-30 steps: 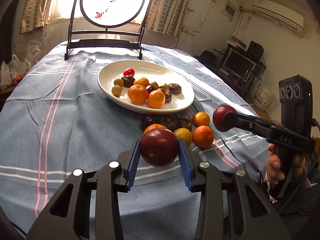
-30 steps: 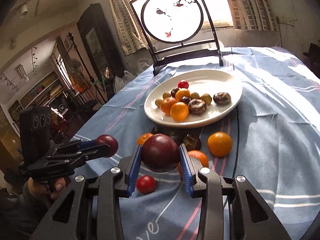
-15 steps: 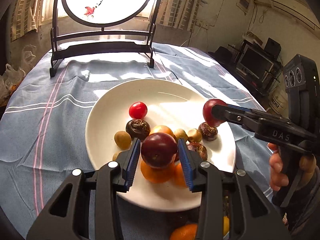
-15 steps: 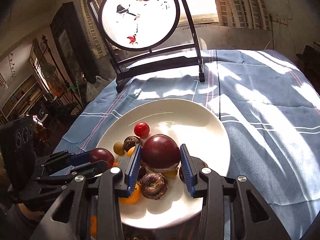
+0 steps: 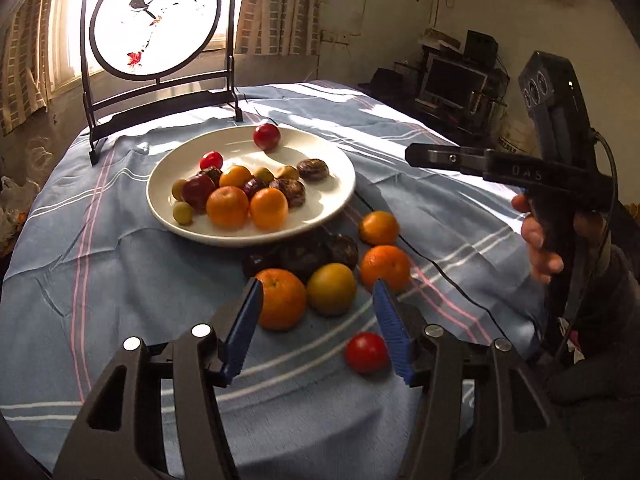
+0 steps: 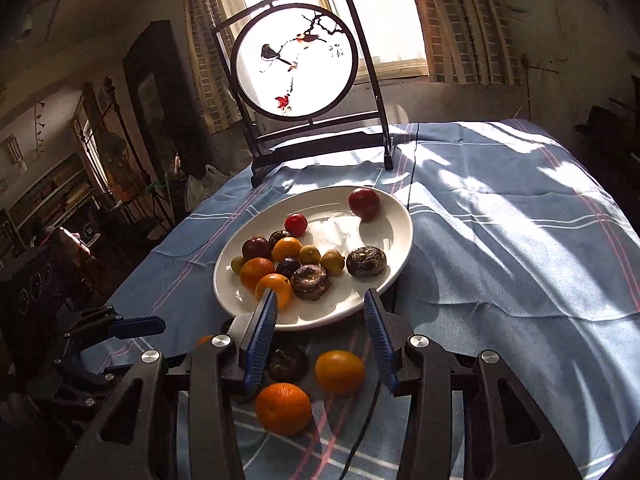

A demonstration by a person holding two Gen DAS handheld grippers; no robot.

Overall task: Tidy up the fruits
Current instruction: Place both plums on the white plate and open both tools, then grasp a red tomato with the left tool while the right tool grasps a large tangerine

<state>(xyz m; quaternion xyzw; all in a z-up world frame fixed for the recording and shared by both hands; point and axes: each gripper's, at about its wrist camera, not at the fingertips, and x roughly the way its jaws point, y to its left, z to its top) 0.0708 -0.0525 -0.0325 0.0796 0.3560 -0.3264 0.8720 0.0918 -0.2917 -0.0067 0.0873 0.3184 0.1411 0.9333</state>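
Left gripper (image 5: 318, 326): jaws opening, nothing between the blue pads; hovers over the loose fruit near the counter's near edge.
Right gripper (image 6: 318, 326): jaws opening, empty; held above the plate's near rim. In the left wrist view it shows from the side, gripped by a hand (image 5: 540, 240).
Plate (image 5: 332, 164): white, mid-counter on the blue striped cloth (image 5: 100, 264), in front of the round bird screen (image 5: 154, 24) at the far edge.
Fruit on plate: dark red plum (image 5: 198, 191) at the left of the pile; a second red plum (image 5: 267, 136) alone at the far rim; small tomato (image 5: 211, 159); two oranges (image 5: 228, 206); small green fruits and brown wrinkled ones.
Fruit off plate: cluster between plate and near edge, namely an orange (image 5: 280, 298), yellow-green fruit (image 5: 331, 288), two more oranges (image 5: 385, 266), dark fruits (image 5: 304, 258).
Loose tomato (image 5: 367, 351): nearest the near edge, just beside the left gripper's right pad.
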